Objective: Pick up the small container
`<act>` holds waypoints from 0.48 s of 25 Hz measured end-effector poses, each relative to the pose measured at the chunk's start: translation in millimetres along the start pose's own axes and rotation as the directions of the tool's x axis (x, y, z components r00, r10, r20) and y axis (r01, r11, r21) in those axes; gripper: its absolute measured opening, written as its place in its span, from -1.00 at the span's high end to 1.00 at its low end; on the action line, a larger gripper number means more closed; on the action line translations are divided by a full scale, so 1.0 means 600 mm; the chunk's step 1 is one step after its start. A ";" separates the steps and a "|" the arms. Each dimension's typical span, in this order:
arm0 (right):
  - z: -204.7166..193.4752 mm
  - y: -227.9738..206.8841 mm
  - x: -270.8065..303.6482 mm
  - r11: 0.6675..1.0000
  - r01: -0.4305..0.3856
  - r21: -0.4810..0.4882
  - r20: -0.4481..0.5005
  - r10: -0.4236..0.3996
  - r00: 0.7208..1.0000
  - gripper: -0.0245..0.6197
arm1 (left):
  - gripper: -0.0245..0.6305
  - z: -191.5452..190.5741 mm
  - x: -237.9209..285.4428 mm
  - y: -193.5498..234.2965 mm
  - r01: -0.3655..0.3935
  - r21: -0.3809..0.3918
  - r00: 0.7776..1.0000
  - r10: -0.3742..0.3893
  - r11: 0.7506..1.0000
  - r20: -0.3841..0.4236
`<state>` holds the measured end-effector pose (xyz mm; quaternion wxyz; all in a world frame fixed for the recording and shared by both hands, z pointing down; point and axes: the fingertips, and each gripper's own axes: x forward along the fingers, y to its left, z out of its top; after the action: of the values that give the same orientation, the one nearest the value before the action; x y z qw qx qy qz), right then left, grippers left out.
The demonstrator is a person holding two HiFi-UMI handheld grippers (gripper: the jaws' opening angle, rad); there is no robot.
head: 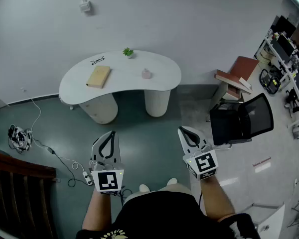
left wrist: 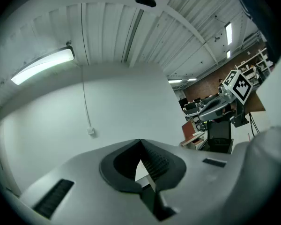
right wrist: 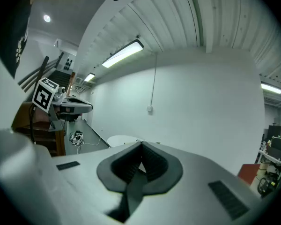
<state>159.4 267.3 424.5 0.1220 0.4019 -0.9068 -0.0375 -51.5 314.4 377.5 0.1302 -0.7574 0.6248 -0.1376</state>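
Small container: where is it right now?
In the head view the small container sits on the white table, right of the tan book.

White left tool (head: 110, 133) and right tool (head: 183, 130), black-lined jaws, black-and-white marker cubes (head: 107, 179) at 6 o'clock ends; black short-sleeved top (head: 159, 215).

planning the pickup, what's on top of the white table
On the table: glasses, a small plant, a tan book and the small pink container. What lies under the book is hidden.
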 end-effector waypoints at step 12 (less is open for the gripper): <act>0.028 0.082 0.007 0.997 0.039 0.067 0.031 -0.041 0.999 0.78 | 0.91 -0.054 -0.044 0.040 0.072 -0.131 0.997 -0.071 0.989 0.017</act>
<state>117.4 296.9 417.3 0.0930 0.4230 -0.9012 -0.0162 -90.4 335.0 397.6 0.0789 -0.7871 0.6041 -0.0961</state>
